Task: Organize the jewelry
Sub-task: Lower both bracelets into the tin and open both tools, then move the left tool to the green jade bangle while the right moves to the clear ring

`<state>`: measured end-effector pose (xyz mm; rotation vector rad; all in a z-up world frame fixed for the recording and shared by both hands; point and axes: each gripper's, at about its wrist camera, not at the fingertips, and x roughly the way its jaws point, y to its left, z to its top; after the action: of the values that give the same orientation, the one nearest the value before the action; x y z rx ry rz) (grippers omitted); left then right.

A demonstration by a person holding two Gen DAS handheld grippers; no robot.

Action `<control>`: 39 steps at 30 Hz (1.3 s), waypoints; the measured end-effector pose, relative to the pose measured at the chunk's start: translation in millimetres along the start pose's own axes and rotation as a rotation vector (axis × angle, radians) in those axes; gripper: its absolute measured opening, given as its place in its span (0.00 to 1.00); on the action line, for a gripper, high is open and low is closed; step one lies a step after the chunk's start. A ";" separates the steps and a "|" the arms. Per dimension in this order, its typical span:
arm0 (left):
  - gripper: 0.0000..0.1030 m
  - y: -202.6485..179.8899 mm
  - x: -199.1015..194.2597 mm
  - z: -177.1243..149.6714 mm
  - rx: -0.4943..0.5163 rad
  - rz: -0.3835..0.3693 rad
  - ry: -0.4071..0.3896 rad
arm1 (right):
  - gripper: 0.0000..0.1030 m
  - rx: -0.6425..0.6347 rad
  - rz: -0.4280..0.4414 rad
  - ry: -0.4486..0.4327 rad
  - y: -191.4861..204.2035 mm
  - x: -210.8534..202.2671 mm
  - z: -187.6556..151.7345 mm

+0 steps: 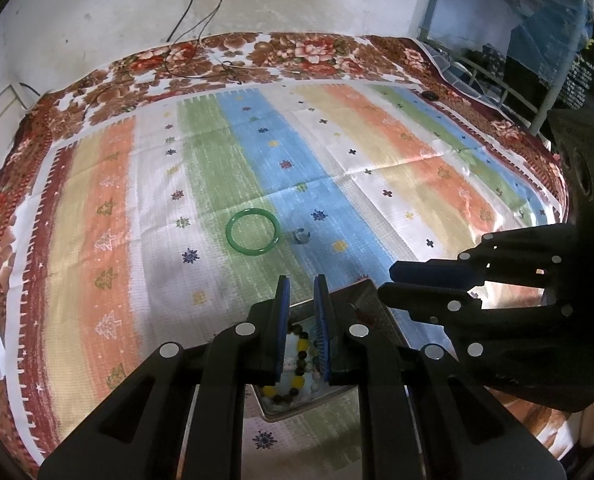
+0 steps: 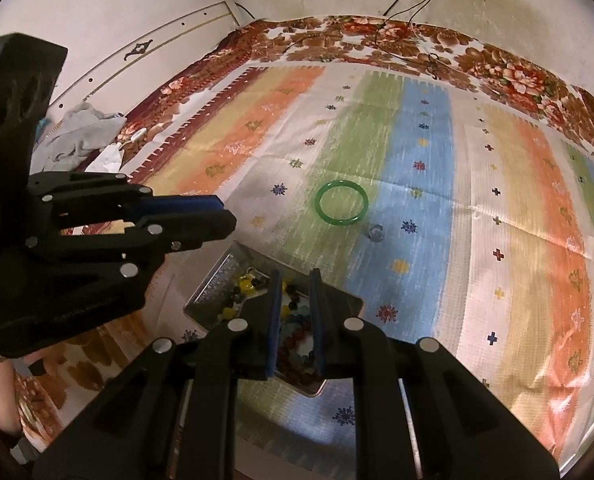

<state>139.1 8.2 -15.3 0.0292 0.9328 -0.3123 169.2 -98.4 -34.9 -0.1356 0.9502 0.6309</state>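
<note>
Item: green bangle (image 1: 253,232) lying loose mid-bed on the striped cloth (image 1: 377,152), small clear bead (image 1: 302,235) just beside | Tray (image 2: 217,284) of bead strings sitting toward near edge | Left tool (image 1: 301,286) and right tool (image 2: 295,280) both hovering over tray, fingers slightly apart, gripping nothing | Advice: approaching bangle, straddling one rim, closing gently.

Both fisheye views look forward and down along their own fingers at the striped cloth (image 1: 337,152), from close above a metal tray (image 1: 361,292) of beads. The left view sees the right tool (image 1: 389,280) at its right edge; the right view sees the left tool (image 2: 227,212) at its left. Both share the tray, a green bangle (image 1: 253,231) and the far wall (image 1: 97,8).
</note>
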 end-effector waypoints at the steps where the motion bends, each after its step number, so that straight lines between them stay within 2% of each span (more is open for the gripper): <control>1: 0.12 -0.1 0.1 -0.1 0.000 -0.001 0.000 | 0.15 0.000 -0.001 0.004 -0.3 1.1 -0.2; 5: 0.12 2.2 2.0 0.1 -0.010 0.000 0.008 | 0.16 0.007 -0.004 0.009 -2.8 3.5 0.4; 9: 0.12 9.2 6.7 1.7 -0.033 0.000 0.023 | 0.24 0.020 -0.009 0.014 -7.6 7.4 1.9; 13: 0.19 17.1 13.1 4.5 -0.056 0.001 0.039 | 0.32 0.050 -0.016 0.022 -17.0 11.8 3.2; 21: 0.23 20.9 27.3 10.5 -0.054 0.021 0.076 | 0.34 0.075 -0.023 0.032 -26.3 16.9 6.0; 25: 0.28 23.6 36.4 15.5 -0.046 0.039 0.096 | 0.44 0.063 -0.110 0.024 -27.7 20.7 7.4; 31: 0.28 30.4 51.6 18.7 -0.043 0.068 0.141 | 0.44 0.056 -0.140 0.033 -31.1 31.5 15.5; 33: 0.28 32.2 54.1 19.9 -0.046 0.071 0.147 | 0.49 0.069 -0.137 0.036 -34.7 36.0 20.1; 39: 0.29 31.8 61.1 20.0 -0.039 0.071 0.165 | 0.50 0.126 -0.145 0.070 -59.3 53.0 31.7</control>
<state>197.4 20.0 -55.3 0.0530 1.0985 -0.2278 247.2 -111.3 -67.8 -0.1138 1.0355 0.4341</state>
